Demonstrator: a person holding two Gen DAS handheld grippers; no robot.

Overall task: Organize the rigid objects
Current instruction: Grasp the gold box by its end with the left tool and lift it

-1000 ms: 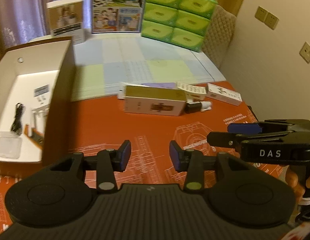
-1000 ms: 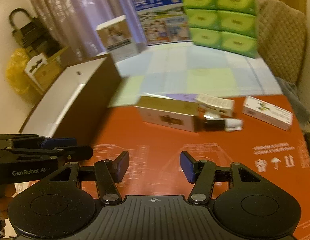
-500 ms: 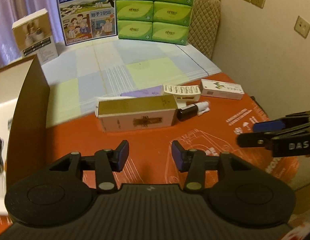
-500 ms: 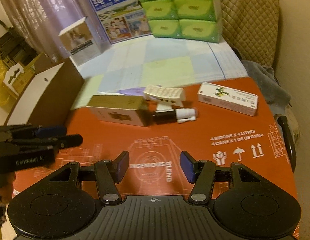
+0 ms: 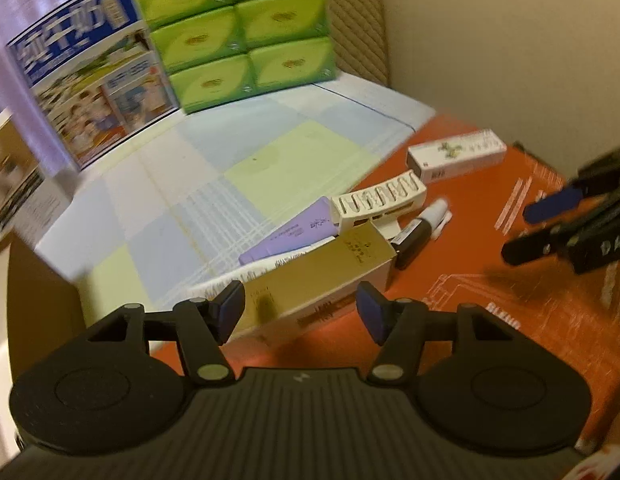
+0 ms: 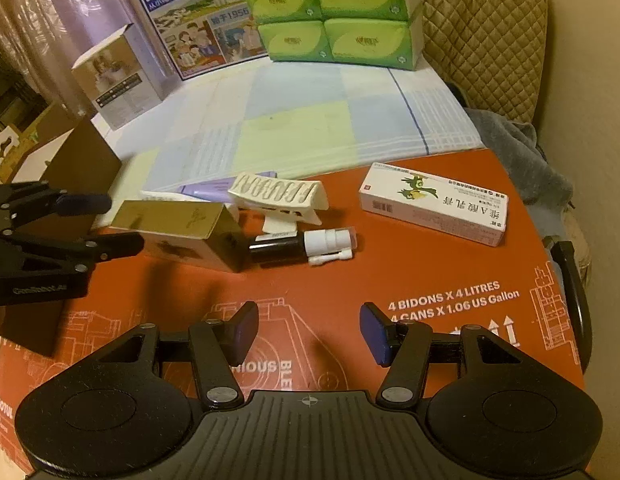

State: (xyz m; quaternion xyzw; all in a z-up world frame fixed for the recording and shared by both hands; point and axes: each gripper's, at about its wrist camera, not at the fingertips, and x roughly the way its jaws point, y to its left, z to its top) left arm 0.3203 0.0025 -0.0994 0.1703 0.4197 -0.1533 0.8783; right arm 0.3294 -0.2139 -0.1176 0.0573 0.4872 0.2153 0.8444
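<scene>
On the orange mat (image 6: 450, 304), "4 BIDONS X 4 LITRES" beside "1.06 US Gallon".

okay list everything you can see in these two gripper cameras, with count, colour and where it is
gold box: 1, gold top with pale sides, lying on the red board
white slotted clip: 1, white, behind the gold box
dark bottle: 1, black with a white cap, lying beside the gold box
purple packet: 1, lilac, behind the gold box
white carton: 1, white with a green bird print, alone at right
red board: 1, orange-red, under everything
tissue packs: stacked, green, at back
milk carton box: 1, blue and white, at back
left gripper: 1, black, opening, nothing between the jaws
right gripper: 1, black, open, empty
</scene>
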